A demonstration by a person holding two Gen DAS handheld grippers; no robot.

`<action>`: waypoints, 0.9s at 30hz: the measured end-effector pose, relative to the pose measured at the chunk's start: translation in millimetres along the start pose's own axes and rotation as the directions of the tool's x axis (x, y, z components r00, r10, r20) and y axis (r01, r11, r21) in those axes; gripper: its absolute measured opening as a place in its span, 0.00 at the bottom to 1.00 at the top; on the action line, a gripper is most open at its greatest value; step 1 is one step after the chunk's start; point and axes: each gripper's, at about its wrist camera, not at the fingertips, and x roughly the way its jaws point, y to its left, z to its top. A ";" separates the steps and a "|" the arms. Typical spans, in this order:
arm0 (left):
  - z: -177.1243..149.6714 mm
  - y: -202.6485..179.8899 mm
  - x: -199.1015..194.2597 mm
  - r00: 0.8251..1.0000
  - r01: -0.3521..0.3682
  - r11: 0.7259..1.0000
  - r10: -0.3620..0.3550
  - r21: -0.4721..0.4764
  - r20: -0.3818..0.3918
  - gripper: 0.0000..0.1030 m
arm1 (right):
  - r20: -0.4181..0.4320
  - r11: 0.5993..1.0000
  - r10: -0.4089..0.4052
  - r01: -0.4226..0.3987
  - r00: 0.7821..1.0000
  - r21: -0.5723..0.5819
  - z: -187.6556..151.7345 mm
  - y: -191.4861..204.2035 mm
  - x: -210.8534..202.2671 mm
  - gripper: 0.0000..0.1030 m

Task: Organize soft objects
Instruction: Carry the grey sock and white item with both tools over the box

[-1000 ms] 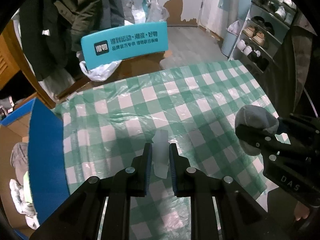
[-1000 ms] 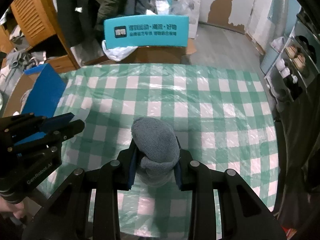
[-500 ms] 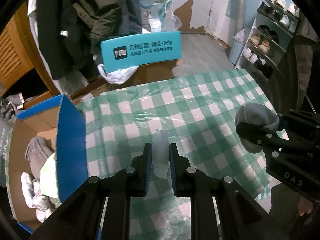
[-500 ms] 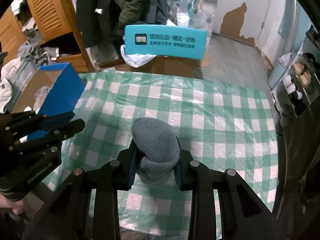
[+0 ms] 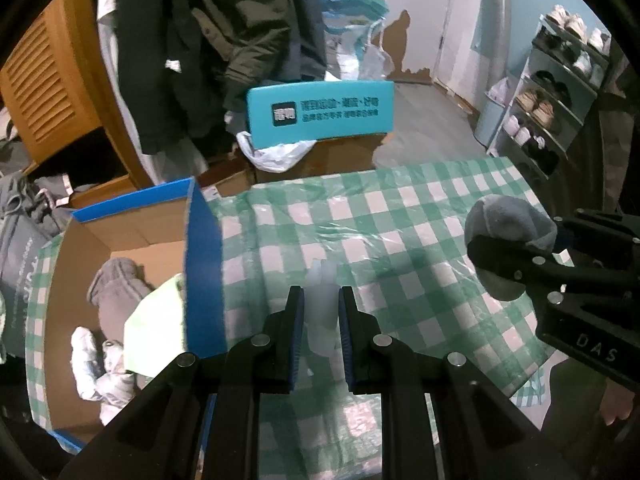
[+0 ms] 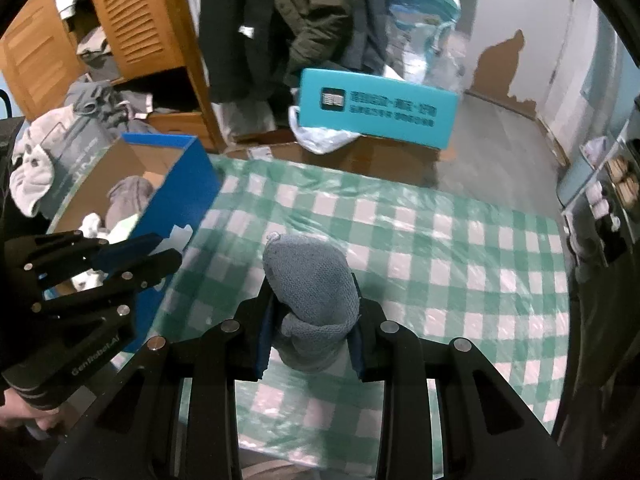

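Both rigs swung left over the last second, so the blue cardboard box (image 5: pixel 202 264) now fills the left of my left view where only its edge showed before; cargo unchanged in both tools.

Left wrist view: my left gripper (image 5: pixel 321 320) is clamped on a pale white soft piece (image 5: pixel 323 304), fingers nearly together, the piece poking out ahead of the tips. Can't tell what kind of item it is, too translucent. Box sits just left of the tool, open top, already holding a grey bundle (image 5: pixel 116 292), a light green item (image 5: pixel 156 332) and white cloth (image 5: pixel 94 364). Off to the right I see my right gripper (image 5: pixel 508 256) carrying the grey sock (image 5: pixel 506 220) above the green checked tablecloth (image 5: pixel 400 216).

Right wrist view: right gripper (image 6: pixel 312 320) is closed around the grey sock (image 6: pixel 310 280), fingers moderately apart because the roll is bulky, sock bulging up past the tips. Box (image 6: pixel 176 184) lies ahead-left, my left gripper (image 6: pixel 132 258) right beside its near wall.

Step, as I judge it: transport to the box, both items in hand, neither dropped yet. Next I'd carry the left tool further left over the opening and release, then follow with the sock, clearing the blue wall.
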 end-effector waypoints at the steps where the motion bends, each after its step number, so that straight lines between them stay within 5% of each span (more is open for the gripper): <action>1: -0.2 3.1 -2.6 1.000 -0.003 1.000 0.003 -0.004 0.005 0.17 | 0.001 1.000 0.004 -0.004 1.000 -0.006 1.7 3.8 -0.2 0.28; 27: -22.5 112.8 -32.4 0.996 -0.082 0.981 0.088 -0.174 0.028 0.17 | 0.005 0.980 0.124 -0.122 0.992 -0.155 52.8 115.6 15.7 0.28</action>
